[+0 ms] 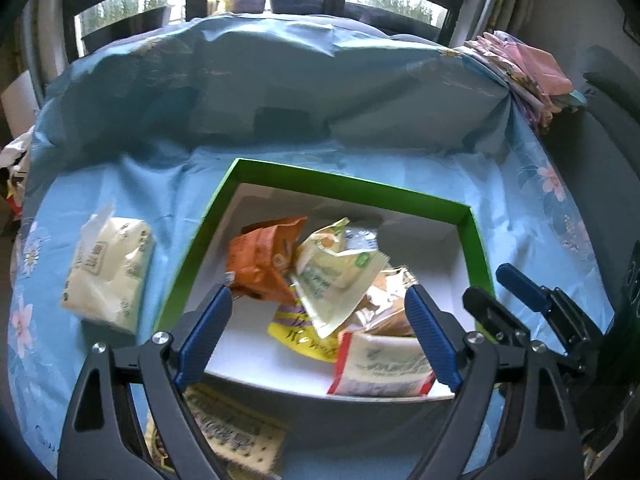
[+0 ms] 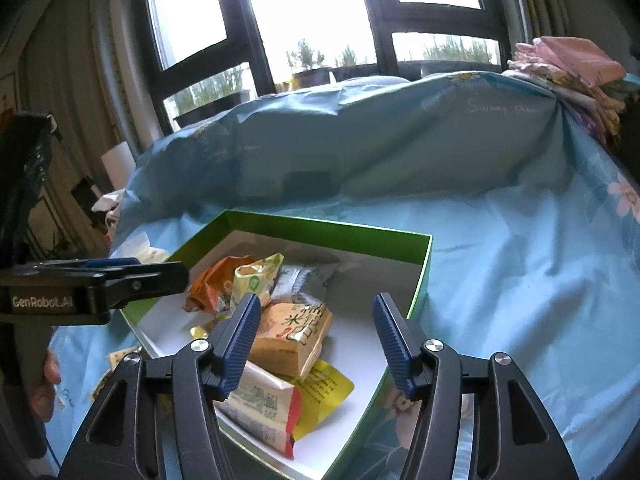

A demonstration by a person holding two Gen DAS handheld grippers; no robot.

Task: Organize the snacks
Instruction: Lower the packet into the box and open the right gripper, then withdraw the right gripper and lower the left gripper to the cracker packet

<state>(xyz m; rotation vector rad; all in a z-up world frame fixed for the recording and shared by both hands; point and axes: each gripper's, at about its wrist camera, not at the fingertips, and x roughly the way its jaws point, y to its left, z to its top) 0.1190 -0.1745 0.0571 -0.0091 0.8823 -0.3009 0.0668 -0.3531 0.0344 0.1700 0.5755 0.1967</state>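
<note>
While both grippers hang over the bed, a green box [image 1: 478, 240] sits on the blue flowery sheet [image 1: 160, 184] with its white inside showing. Snacks are piled in the middle and near part of it. An orange bag [image 1: 260, 260] is on the far left of the pile. A pale green packet [image 1: 336, 276] leans next to it. A yellow packet [image 2: 328, 388] lies flat under the others. A white packet with a red edge [image 1: 380, 368] lies at the near side.

The left gripper [image 1: 320, 328] has its blue fingers spread wide and holds nothing. The right gripper [image 2: 316, 340] is spread wide too, with nothing in it.

A cracker packet [image 1: 236, 436] lies on the sheet, just outside the near wall of the box. A tissue pack [image 1: 108, 272] rests on the sheet to the left of the box.
</note>
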